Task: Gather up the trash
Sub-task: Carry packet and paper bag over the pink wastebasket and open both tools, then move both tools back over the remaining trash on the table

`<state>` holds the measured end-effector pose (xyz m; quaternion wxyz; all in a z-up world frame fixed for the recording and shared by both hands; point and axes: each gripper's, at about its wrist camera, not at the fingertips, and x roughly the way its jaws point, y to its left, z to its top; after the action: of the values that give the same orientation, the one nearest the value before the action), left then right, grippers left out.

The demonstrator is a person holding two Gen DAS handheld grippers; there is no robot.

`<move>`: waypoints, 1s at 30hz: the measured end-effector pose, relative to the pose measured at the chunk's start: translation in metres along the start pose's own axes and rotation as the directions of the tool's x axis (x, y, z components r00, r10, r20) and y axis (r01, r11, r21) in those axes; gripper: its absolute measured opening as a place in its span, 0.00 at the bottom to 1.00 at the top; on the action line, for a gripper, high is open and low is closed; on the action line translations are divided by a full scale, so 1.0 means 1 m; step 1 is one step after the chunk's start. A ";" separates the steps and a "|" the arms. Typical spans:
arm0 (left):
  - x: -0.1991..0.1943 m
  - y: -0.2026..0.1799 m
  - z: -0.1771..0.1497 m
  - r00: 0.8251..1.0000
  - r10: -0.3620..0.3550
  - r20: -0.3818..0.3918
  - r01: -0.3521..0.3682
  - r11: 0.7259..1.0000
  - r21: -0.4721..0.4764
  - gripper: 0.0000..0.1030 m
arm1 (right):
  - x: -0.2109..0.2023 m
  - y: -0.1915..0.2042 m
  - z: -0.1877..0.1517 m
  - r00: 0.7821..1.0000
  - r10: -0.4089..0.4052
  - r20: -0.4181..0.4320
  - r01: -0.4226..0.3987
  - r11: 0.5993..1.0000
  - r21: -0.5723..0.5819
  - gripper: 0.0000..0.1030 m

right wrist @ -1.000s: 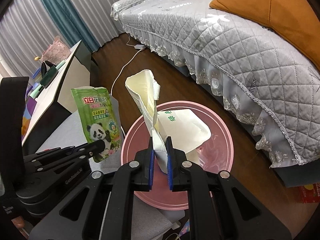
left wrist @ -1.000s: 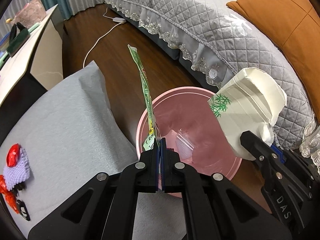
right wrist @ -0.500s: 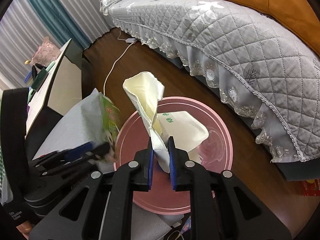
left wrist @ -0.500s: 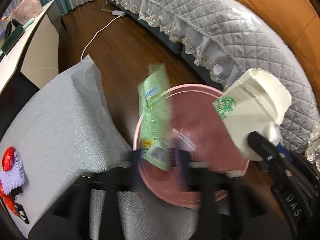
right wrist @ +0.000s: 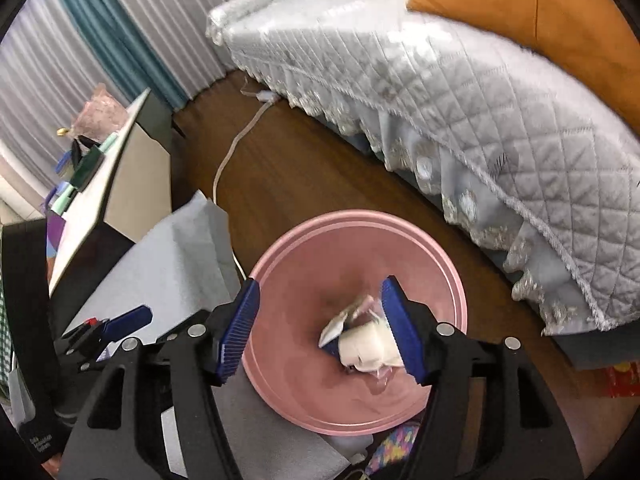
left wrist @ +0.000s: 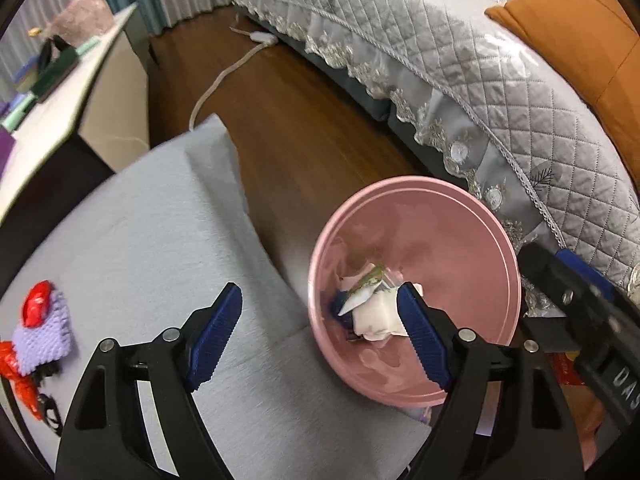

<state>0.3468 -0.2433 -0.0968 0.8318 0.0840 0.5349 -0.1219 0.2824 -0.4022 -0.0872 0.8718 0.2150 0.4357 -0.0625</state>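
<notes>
A pink bin stands on the wood floor beside the grey-clothed table; it also shows in the right wrist view. Inside it lie a crumpled white paper cup and a green wrapper; the cup also shows in the right wrist view. My left gripper is open and empty over the table edge and bin rim. My right gripper is open and empty above the bin. On the table's left lie a red wrapper and a purple foam net.
A grey quilted sofa with orange cushions curves behind the bin. A white cable runs over the floor. A cluttered side table stands at the left. A red packet lies on the floor by the sofa.
Both grippers have opened. The green wrapper has dropped from the left gripper and the white cup from the right gripper; both now lie in the pink bin.
</notes>
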 end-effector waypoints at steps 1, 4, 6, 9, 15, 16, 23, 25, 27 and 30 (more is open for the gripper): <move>-0.009 0.002 -0.004 1.000 0.014 0.022 -0.013 1.000 -0.003 0.75 | -0.007 0.004 -0.001 1.000 0.008 0.027 -0.008 1.000 -0.014 0.65; -0.034 0.009 -0.016 0.996 0.052 0.076 -0.051 0.999 -0.011 0.75 | -0.030 0.017 -0.006 0.993 0.023 0.116 -0.014 0.997 -0.076 0.71; -0.055 0.017 -0.029 0.990 0.081 0.114 -0.079 0.997 -0.021 0.75 | -0.045 0.026 -0.013 0.988 0.032 0.154 -0.015 0.994 -0.109 0.75; -0.081 0.033 -0.049 0.984 0.106 0.144 -0.101 0.994 -0.041 0.75 | -0.061 0.043 -0.025 0.987 0.070 0.147 -0.048 0.988 -0.149 0.77; -0.123 0.071 -0.097 0.974 0.162 0.158 -0.151 0.985 -0.081 0.75 | -0.091 0.091 -0.060 0.982 0.162 0.094 -0.131 0.953 -0.273 0.81; -0.131 0.080 -0.108 0.972 0.173 0.156 -0.159 0.983 -0.096 0.75 | -0.097 0.097 -0.067 0.980 0.173 0.096 -0.138 0.946 -0.293 0.82; -0.170 0.128 -0.170 0.961 0.233 0.147 -0.199 0.957 -0.211 0.75 | -0.131 0.149 -0.125 0.967 0.242 0.084 -0.183 0.881 -0.436 0.84; -0.179 0.140 -0.187 0.957 0.250 0.148 -0.210 0.947 -0.243 0.75 | -0.140 0.165 -0.141 0.962 0.265 0.065 -0.206 0.860 -0.466 0.85; -0.188 0.153 -0.203 0.953 0.266 0.147 -0.219 0.936 -0.277 0.76 | -0.146 0.177 -0.152 0.959 0.278 0.057 -0.214 0.841 -0.497 0.86; -0.198 0.169 -0.224 0.952 0.269 0.145 -0.212 0.922 -0.323 0.77 | -0.153 0.194 -0.169 0.956 0.291 0.043 -0.222 0.809 -0.545 0.88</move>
<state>0.1229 0.0009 -0.0074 0.8899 0.0084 0.4523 0.0580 0.1226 -0.1667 0.0064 0.9226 0.0165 0.3476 0.1664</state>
